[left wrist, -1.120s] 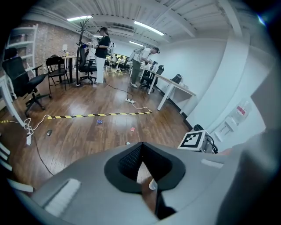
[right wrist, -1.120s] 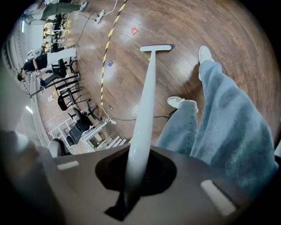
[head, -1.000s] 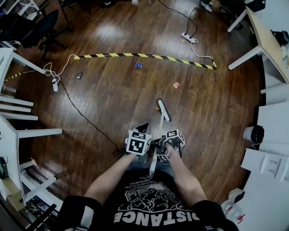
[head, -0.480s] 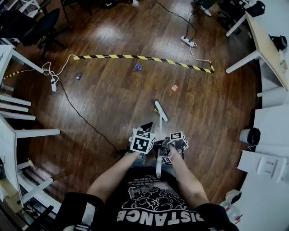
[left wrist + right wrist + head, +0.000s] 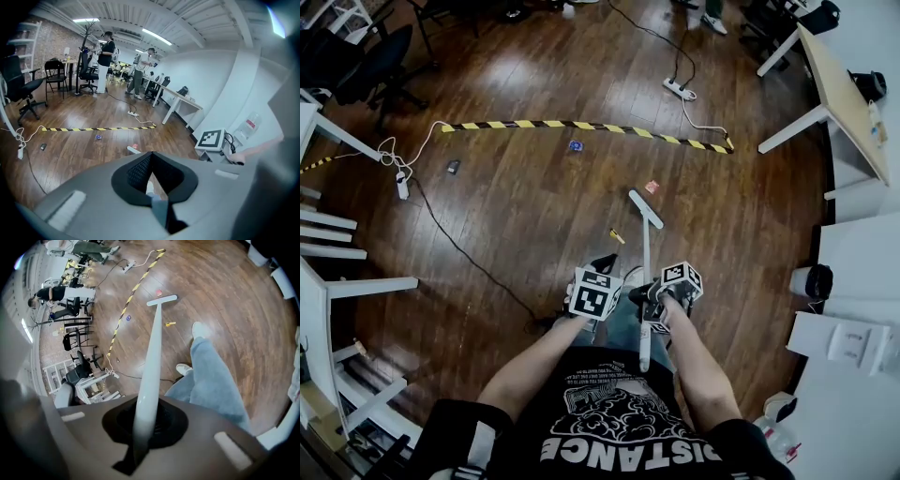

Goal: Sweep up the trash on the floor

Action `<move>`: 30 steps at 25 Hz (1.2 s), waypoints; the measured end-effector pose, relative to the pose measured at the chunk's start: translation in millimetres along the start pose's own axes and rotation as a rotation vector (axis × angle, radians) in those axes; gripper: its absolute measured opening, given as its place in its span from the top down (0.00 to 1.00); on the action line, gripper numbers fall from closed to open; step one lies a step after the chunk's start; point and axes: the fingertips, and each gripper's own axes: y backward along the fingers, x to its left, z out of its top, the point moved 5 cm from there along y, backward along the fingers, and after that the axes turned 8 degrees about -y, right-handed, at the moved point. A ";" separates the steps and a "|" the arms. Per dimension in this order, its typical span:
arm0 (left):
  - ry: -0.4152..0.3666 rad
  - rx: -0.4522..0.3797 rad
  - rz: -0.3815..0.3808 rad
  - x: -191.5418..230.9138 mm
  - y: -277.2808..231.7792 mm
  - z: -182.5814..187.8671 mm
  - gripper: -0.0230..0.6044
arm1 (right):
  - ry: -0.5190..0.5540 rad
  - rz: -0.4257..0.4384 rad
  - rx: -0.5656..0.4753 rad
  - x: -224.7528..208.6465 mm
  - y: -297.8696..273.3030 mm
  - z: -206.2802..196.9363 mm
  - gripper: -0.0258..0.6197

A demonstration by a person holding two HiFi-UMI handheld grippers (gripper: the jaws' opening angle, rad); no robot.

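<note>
The right gripper is clamping the one long white broom, and the handle is passing between its jaws. The left gripper is hanging just beside it, its jaws drawn narrow with the tips meeting and gripping nothing. The broom's long axis is running straight away from the person, with its flat head at the far end, low over the dark wooden floor. Three scraps are lying there: a yellow scrap left of the handle, a red scrap just beyond the head, and a blue scrap farther away.
</note>
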 end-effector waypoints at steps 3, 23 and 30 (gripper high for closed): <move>-0.005 0.006 0.003 0.6 -7.7 9.6 0.96 | 0.035 -0.029 -0.028 7.9 17.8 31.4 0.96; 0.032 0.116 0.129 9.4 -122.5 103.2 0.96 | 0.103 -0.191 0.039 71.5 68.7 271.7 0.96; 0.029 0.117 0.144 6.1 -144.8 117.6 0.96 | 0.135 -0.229 0.092 44.1 54.4 252.2 0.96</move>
